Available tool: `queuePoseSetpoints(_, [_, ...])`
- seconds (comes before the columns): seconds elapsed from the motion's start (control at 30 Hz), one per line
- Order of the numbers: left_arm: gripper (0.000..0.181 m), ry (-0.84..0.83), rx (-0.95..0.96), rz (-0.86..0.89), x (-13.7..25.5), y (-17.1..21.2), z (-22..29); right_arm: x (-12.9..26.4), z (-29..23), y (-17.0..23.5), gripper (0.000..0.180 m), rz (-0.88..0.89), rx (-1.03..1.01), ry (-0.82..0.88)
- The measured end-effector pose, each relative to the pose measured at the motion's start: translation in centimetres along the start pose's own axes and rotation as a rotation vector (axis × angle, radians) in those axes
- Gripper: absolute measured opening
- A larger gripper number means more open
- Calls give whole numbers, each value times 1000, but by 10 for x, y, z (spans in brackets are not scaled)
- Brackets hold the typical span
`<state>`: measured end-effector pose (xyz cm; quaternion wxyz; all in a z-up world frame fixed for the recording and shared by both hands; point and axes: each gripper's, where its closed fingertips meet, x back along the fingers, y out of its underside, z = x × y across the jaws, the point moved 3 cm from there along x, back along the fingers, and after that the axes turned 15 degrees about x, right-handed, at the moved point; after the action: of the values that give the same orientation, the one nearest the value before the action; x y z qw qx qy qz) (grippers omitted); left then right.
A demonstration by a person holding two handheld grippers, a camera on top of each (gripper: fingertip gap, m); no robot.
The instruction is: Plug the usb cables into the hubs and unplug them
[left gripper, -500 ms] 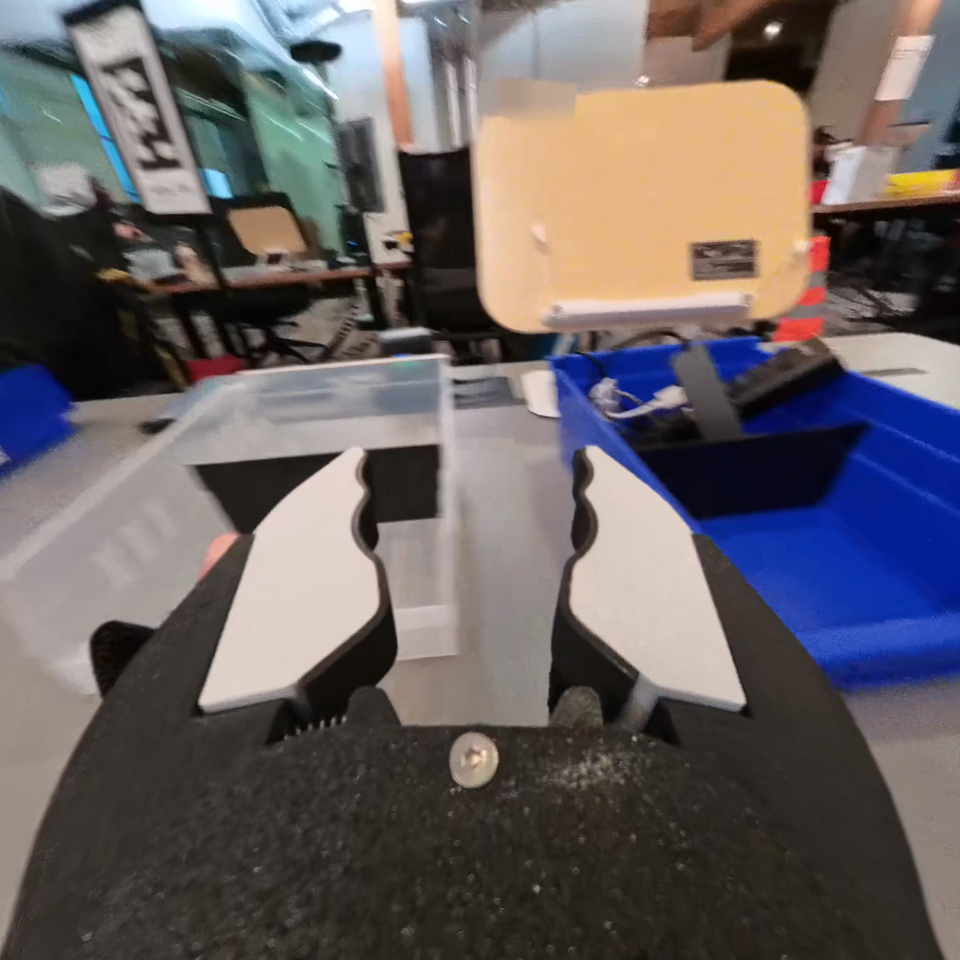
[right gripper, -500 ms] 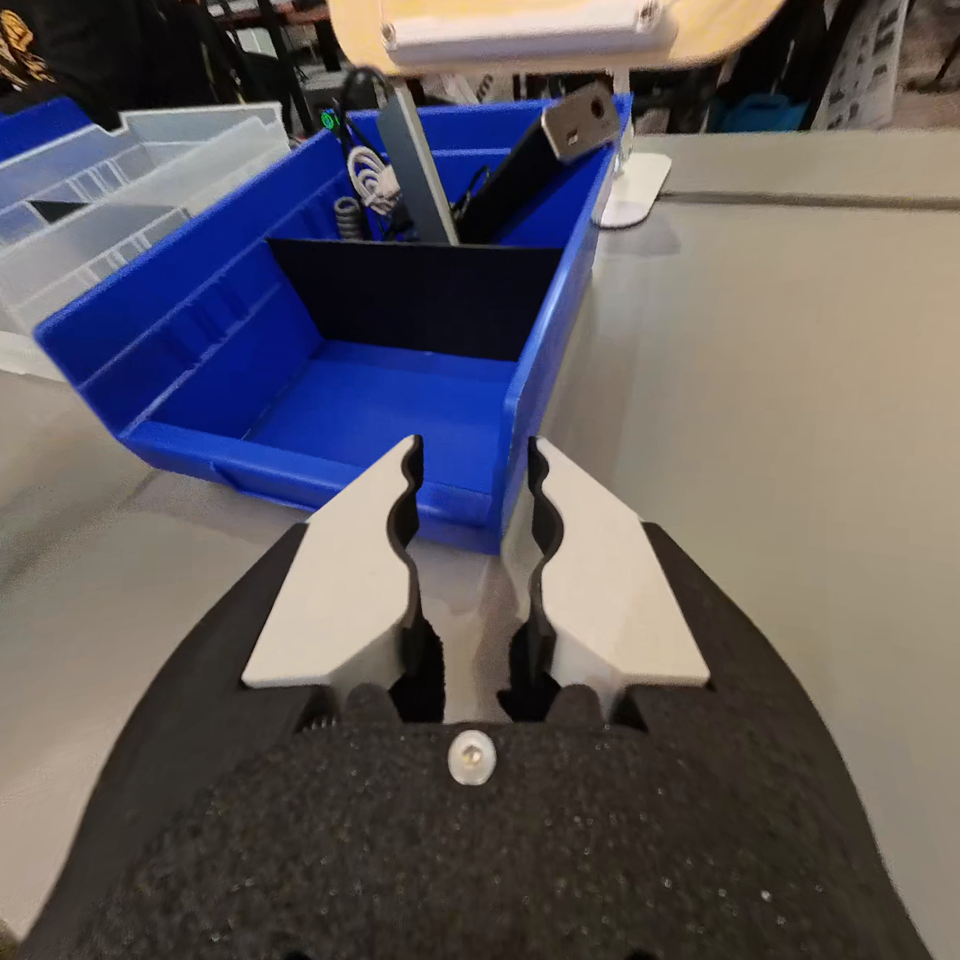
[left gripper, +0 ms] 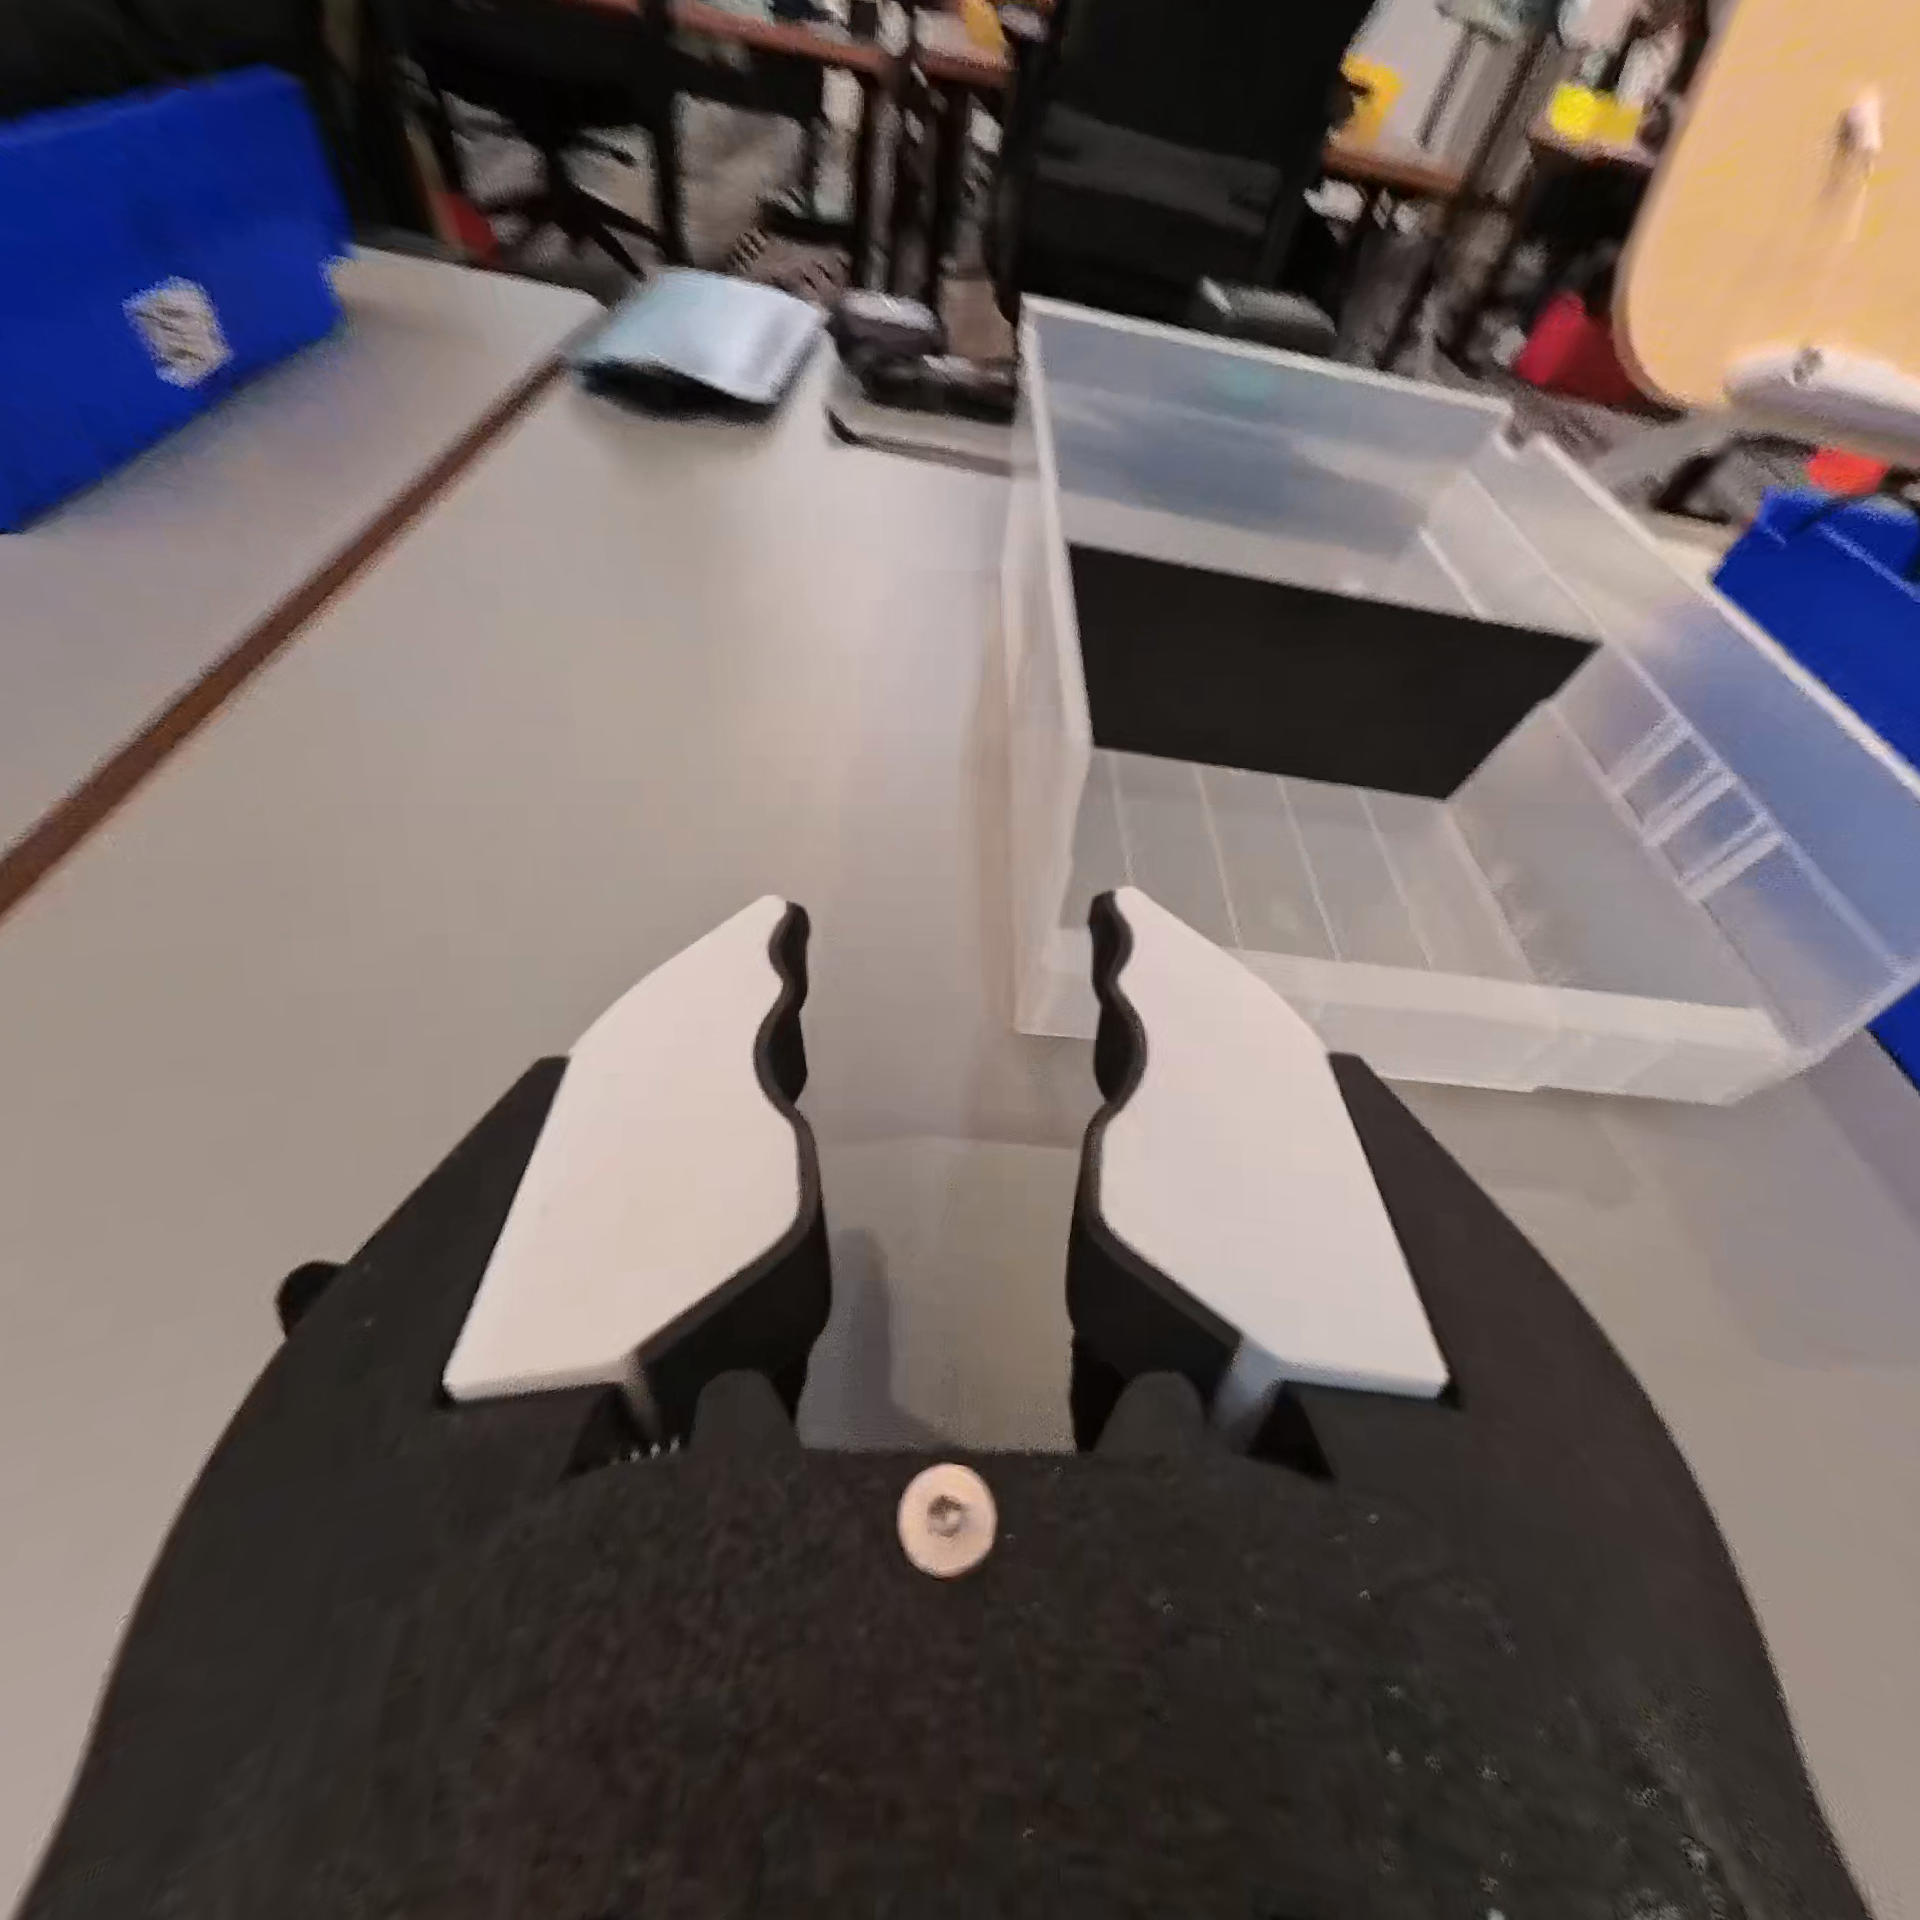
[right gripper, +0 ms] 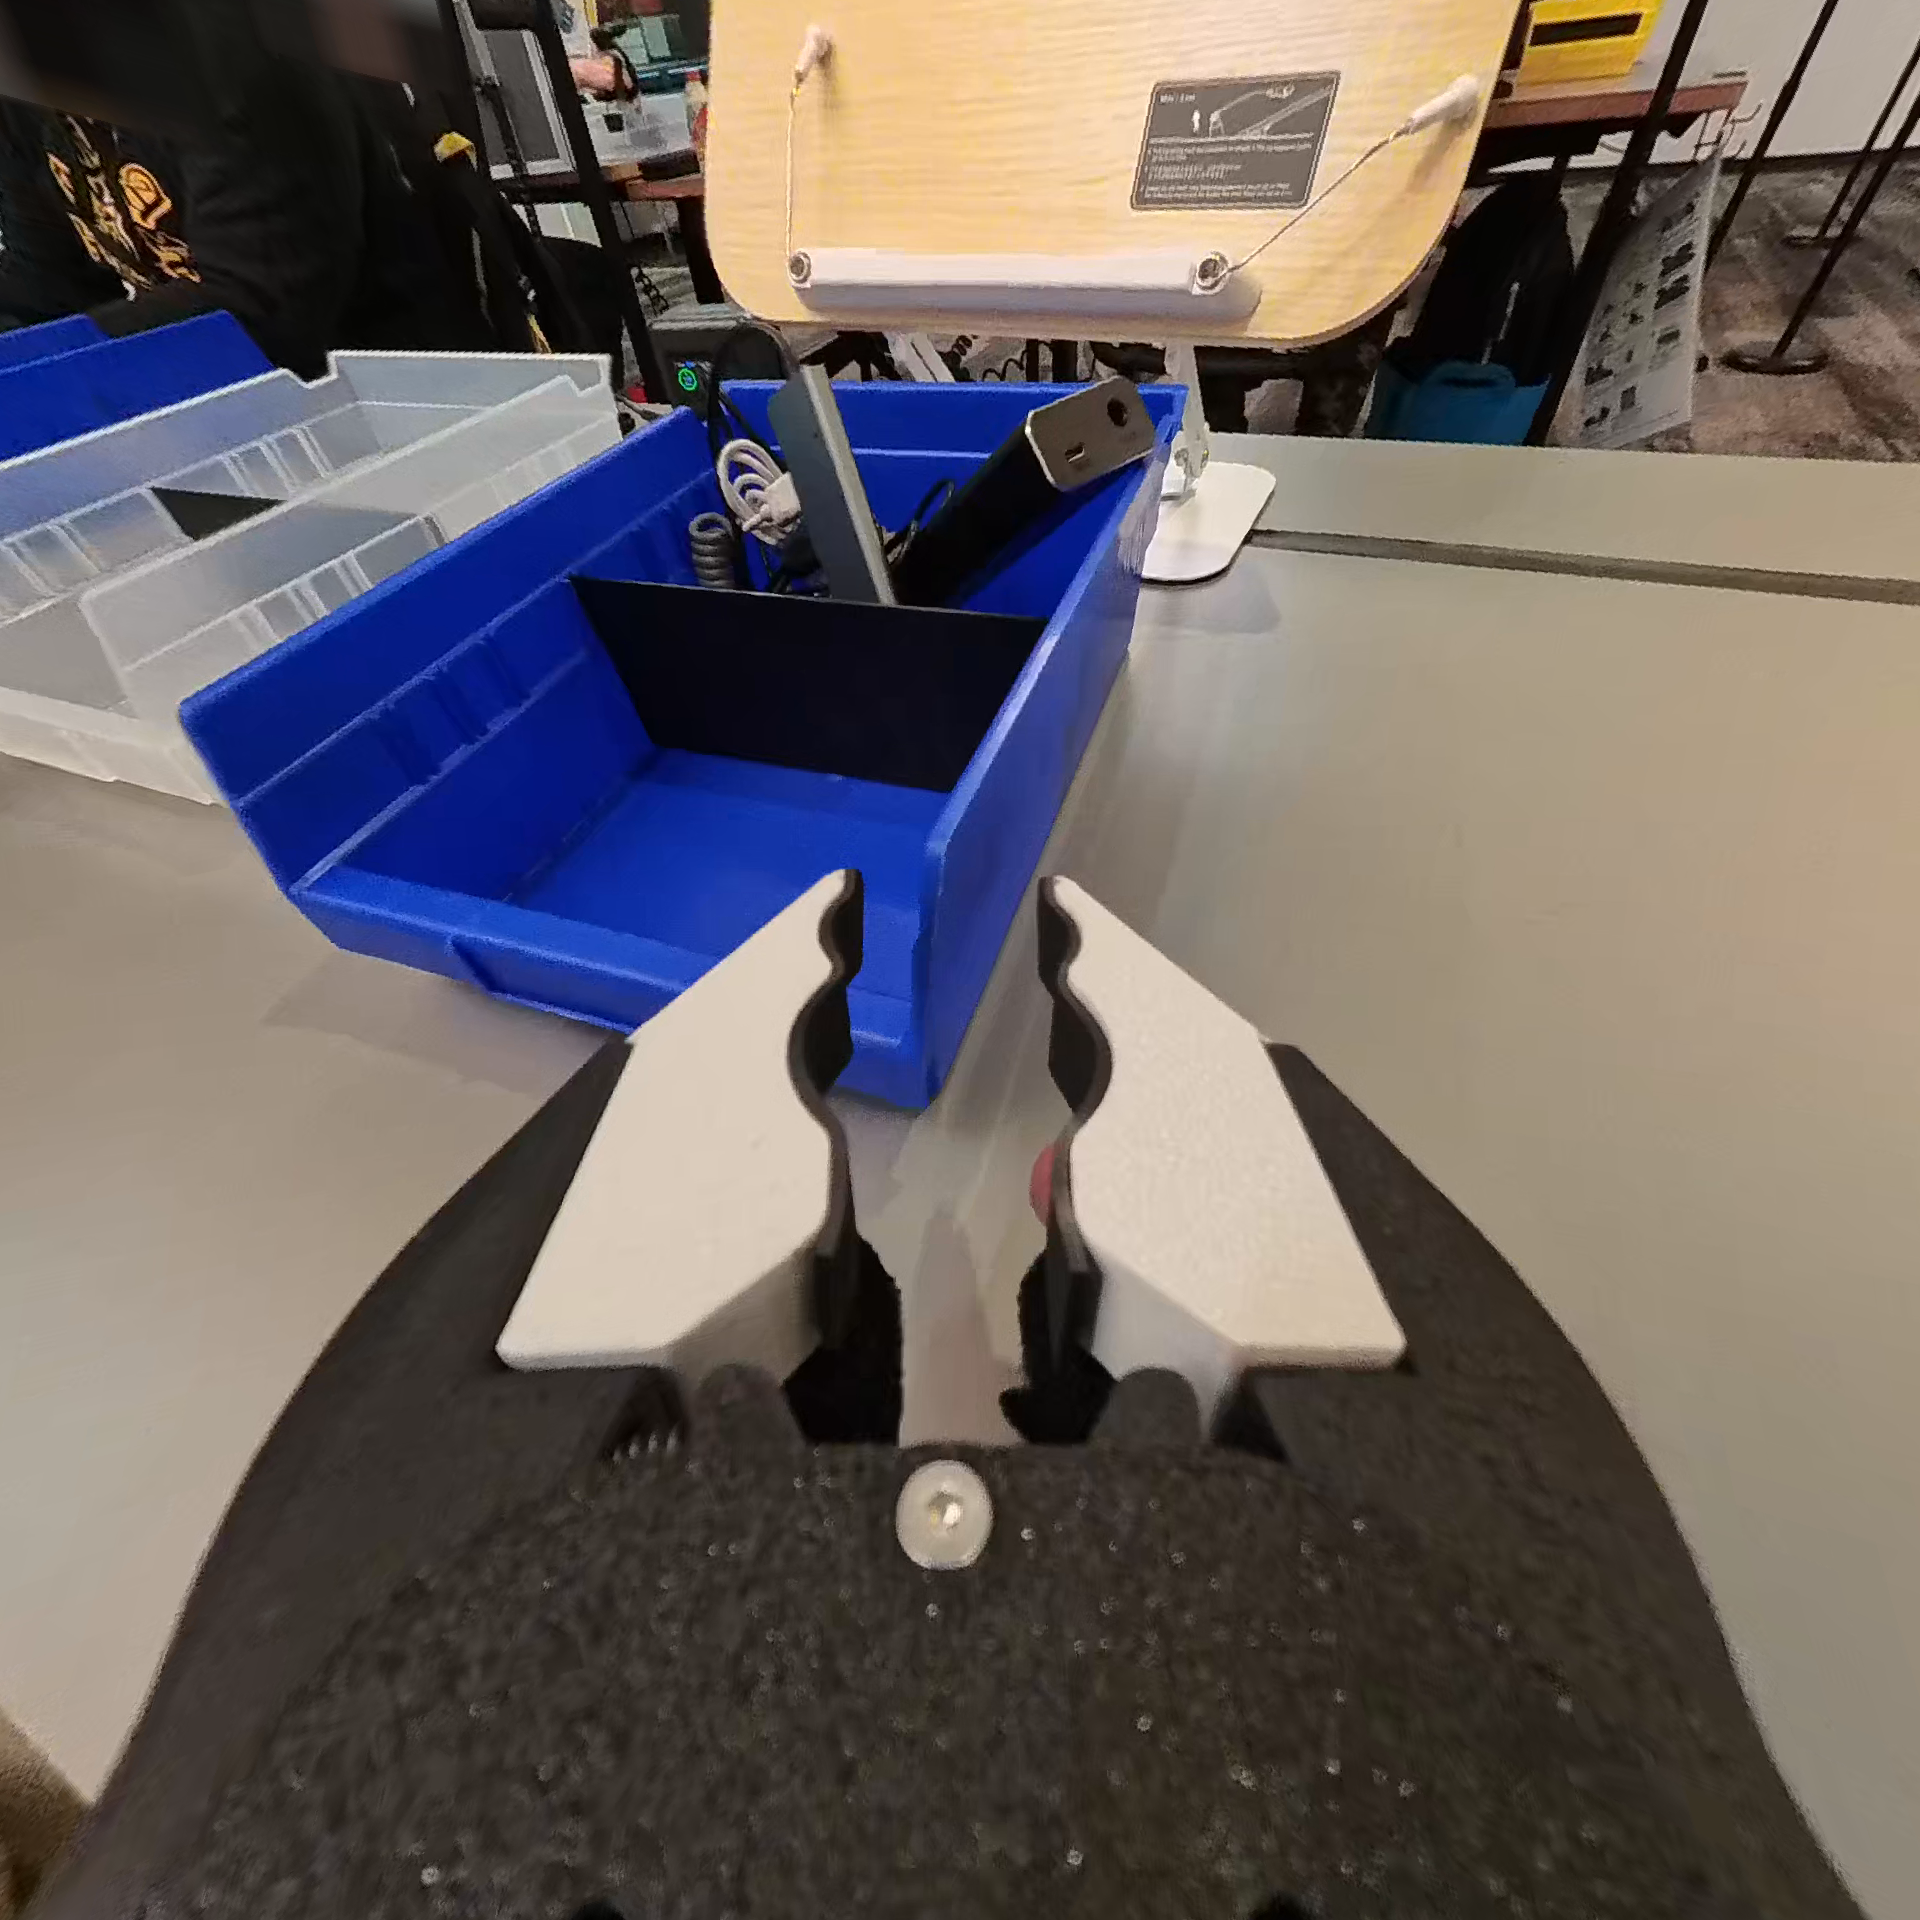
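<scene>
Leaning upright beyond the spread, empty right fingers (right gripper: 951, 904), two hubs (right gripper: 831, 488) stand in the blue bin (right gripper: 1029, 831); left fingers (left gripper: 948, 914) gape too.

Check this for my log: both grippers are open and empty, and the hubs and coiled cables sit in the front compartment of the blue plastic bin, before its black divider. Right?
Not quite. The right wrist view shows the hubs and coiled cables in the rear compartment of the blue plastic bin, behind the black divider; the front compartment is empty. Both the left gripper and right gripper are open and empty.
</scene>
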<state>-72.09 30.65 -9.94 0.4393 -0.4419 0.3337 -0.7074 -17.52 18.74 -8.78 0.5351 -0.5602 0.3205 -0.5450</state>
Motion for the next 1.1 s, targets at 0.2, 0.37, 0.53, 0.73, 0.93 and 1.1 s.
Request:
queuePoseSetpoints(0.2, [18, -66, -26, 27, -38, -6, 2, 15, -20, -9, 31, 39, 56, -34])
queuePoseSetpoints(0.37, [33, -27, -23, -22, -43, -13, 9, 26, -64, -20, 33, 66, 159, -107])
queuePoseSetpoints(0.53, [52, 185, 68, 8, -5, -36, 29, 25, -103, -12, 33, 35, 202, -183])
queuePoseSetpoints(0.73, [64, 83, 0, -127, -53, 13, 69, 9, -146, 2, 39, -30, 219, -284])
queuePoseSetpoints(0.93, [6, -85, 53, -119, -70, 14, 65, 3, -168, 10, 39, -61, 197, -335])
queuePoseSetpoints(1.1, [5, -170, -63, -148, -24, 35, 73, -30, -213, -3, 39, -104, 119, -379])
